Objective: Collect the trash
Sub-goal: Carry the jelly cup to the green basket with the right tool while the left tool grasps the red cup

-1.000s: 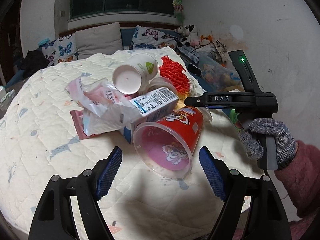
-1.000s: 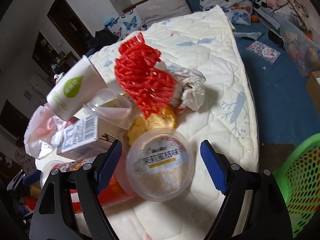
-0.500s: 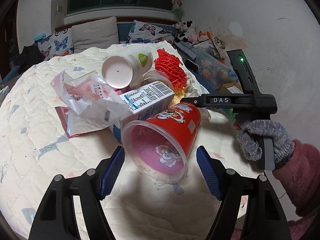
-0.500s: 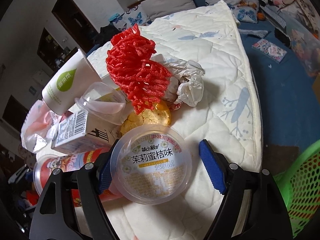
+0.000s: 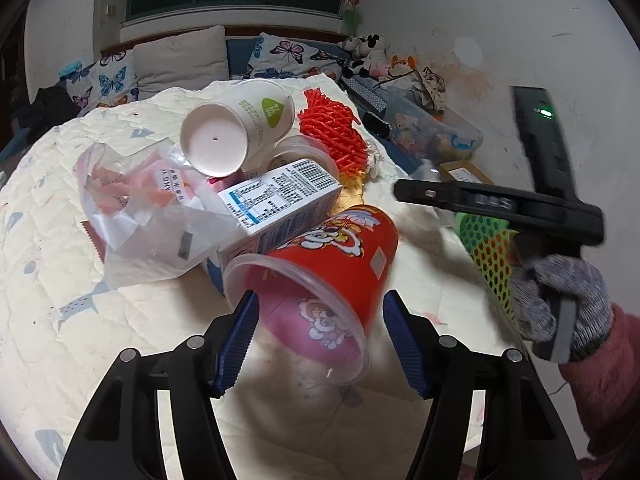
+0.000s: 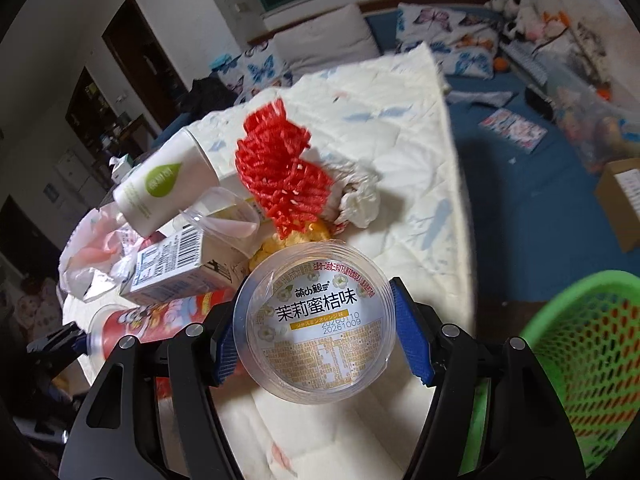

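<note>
The left gripper [image 5: 320, 334], jaws closing, straddles the mouth of a red printed plastic cup [image 5: 320, 276] lying on its side on the near part of the quilted cream cover [image 5: 52, 280]. The left blue ribbed pad looks to touch the clear rim, while the right pad stands just clear, so nothing is clamped.

The right gripper [image 6: 313, 330], jaws also closing, has both blue pads against the sides of a clear round plastic tub with a printed label [image 6: 314, 326]; I cannot tell how firmly it is pinched.

The pile behind holds one white paper cup [image 5: 240, 128], one printed carton [image 5: 280, 200], one red foam net [image 5: 334, 132], one crumpled clear bag [image 5: 140, 208] and one wad of white tissue [image 6: 360, 200]. A green mesh basket [image 6: 592, 344] stands to the right.
</note>
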`<state>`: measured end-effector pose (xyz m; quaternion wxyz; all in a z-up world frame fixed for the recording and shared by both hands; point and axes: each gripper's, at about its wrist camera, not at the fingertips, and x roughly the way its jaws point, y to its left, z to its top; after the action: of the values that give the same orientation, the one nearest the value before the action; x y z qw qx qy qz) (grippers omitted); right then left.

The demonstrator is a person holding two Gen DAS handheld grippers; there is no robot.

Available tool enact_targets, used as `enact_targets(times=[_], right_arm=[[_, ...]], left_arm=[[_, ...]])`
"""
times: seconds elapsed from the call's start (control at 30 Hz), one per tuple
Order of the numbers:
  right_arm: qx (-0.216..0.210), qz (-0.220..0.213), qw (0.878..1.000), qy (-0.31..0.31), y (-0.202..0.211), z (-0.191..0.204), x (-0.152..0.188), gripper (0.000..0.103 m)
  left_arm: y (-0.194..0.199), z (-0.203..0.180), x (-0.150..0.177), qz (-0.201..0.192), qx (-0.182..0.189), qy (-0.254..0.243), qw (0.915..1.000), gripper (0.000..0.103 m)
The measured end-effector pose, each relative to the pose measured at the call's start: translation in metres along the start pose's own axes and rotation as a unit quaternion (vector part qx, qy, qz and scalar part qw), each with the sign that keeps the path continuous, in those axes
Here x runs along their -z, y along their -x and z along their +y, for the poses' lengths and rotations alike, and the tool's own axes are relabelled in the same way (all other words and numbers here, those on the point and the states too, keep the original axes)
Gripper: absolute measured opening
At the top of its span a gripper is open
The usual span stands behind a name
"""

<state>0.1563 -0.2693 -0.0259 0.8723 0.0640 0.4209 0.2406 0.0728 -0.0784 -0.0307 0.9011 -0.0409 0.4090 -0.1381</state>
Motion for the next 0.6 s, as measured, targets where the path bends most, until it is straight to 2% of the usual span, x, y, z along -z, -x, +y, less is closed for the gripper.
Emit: enact_targets(times=[0.2, 0.4, 0.6], right_arm=[[0.056, -0.026, 0.998, 0.000, 0.039, -0.004, 0.019, 0.066], [0.110, -0.036, 0.993, -0.015, 0.070, -0.016, 0.045, 0.066], [0.149, -0.029, 0.987, -0.047, 0.083, -0.037, 0.071, 0.066]], left_arm=[[-0.010, -0.004, -0.003, 0.000, 0.019, -0.003, 0.9998, 0.053], [-0.021, -0.006, -0.006, 0.009, 0.053, 0.010, 0.9985, 0.033], [-0.019, -0.016, -0.002, 0.008, 0.061, -0.006, 0.9981, 0.015]])
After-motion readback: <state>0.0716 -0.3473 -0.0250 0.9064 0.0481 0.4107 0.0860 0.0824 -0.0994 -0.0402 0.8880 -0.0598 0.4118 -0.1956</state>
